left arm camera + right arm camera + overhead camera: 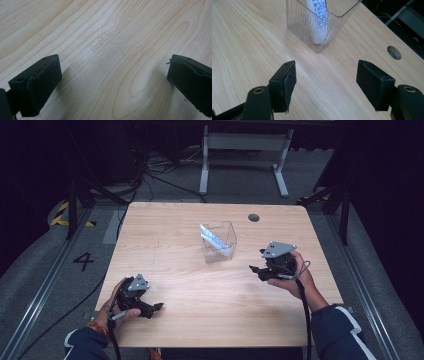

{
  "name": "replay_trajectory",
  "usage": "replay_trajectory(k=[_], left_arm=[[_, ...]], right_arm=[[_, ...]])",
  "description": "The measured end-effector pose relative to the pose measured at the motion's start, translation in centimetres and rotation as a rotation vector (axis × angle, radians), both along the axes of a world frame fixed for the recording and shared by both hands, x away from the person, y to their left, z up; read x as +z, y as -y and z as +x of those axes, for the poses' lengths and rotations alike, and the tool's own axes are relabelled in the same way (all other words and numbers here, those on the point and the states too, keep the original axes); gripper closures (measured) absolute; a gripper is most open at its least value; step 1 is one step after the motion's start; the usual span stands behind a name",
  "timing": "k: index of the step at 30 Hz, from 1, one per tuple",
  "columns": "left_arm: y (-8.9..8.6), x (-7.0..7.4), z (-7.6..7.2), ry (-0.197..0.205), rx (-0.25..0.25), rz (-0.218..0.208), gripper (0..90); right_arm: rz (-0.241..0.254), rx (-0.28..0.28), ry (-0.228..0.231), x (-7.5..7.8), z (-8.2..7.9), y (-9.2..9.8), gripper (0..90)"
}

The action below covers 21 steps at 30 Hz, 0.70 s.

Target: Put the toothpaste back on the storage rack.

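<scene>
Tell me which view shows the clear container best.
The high view: the whole clear container stands mid-table with a white packet leaning inside. The right gripper view shows it close but cropped at the top. The left gripper view faces bare wood.

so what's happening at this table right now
A person sits at a wooden table with a gripper in each hand, and neither holds anything. The left gripper rests low near the front left edge, jaws open over bare wood. The right gripper is also open and points toward a clear plastic container in the middle of the table. A white tube with printed text leans inside that container.
</scene>
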<state>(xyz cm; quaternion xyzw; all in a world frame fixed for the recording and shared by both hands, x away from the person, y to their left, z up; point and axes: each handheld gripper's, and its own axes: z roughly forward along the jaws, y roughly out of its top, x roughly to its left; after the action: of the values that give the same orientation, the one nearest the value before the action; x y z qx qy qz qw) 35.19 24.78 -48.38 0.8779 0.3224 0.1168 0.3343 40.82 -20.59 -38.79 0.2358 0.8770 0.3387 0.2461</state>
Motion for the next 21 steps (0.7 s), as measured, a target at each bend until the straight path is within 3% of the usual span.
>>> replay_trajectory(k=[10,21], left_arm=[[0.0,0.0,0.0,0.000,0.000,0.000,0.0],[0.0,0.0,0.0,0.000,0.000,0.000,0.0]], right_arm=[[-0.045,-0.007,-0.013,-1.0,-0.9,1.2,32.6],[-0.059,-0.012,-0.033,-2.5,-2.0,2.8,32.5]])
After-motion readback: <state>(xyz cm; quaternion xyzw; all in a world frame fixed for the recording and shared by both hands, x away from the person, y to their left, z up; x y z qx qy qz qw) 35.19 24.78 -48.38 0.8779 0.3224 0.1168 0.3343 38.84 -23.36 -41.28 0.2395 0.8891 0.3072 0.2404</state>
